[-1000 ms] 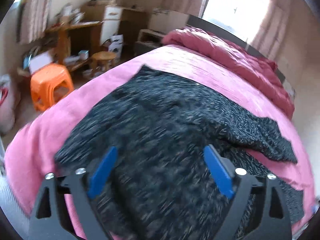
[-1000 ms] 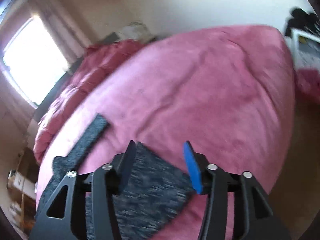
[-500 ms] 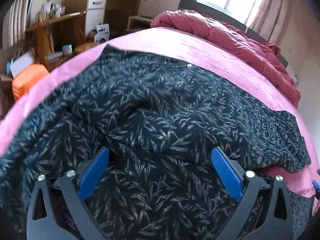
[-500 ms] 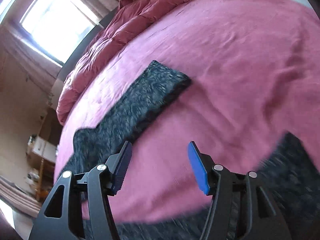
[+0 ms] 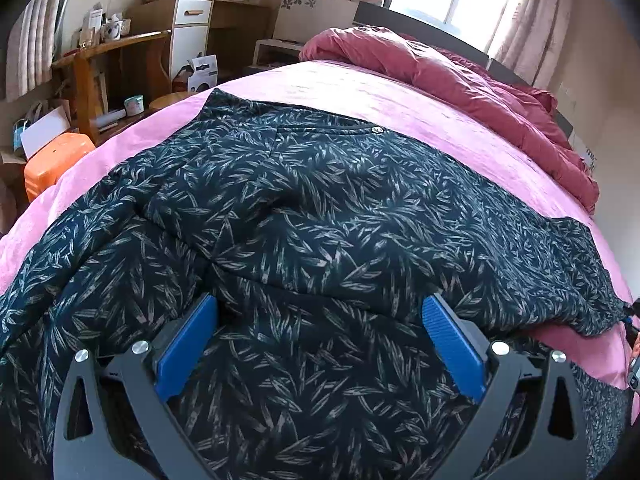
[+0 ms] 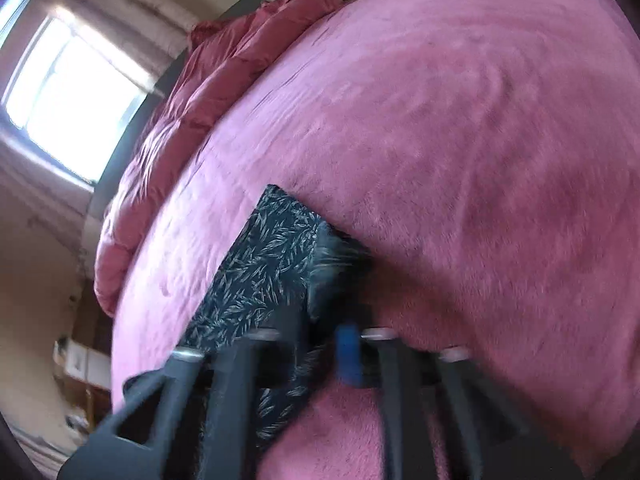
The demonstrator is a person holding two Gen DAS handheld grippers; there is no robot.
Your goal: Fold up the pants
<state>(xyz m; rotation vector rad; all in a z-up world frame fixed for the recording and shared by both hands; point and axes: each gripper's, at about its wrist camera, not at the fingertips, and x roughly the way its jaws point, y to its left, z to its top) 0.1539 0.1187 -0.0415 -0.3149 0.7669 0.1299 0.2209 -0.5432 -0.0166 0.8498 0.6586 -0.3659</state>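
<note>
Dark navy pants with a pale leaf print (image 5: 320, 216) lie spread on the pink bed sheet (image 5: 360, 92). The waistband with its button is at the far side. My left gripper (image 5: 320, 328) is open, low over the upper pants near the crotch fold, holding nothing. In the right wrist view, one pant leg (image 6: 264, 264) lies on the sheet. My right gripper (image 6: 320, 316) has its jaws close together on the hem end of that leg (image 6: 336, 260). The view is motion blurred.
A red duvet (image 5: 460, 80) is bunched along the headboard under the window. Left of the bed stand an orange plastic stool (image 5: 52, 164), a wooden desk (image 5: 104, 64) with clutter and a white cabinet (image 5: 188, 36). Bare pink sheet (image 6: 480, 140) extends right of the leg.
My left gripper has dropped lower and closer onto the pants. My right gripper has swung to the leg's hem and its jaws have closed from wide open onto the fabric.
</note>
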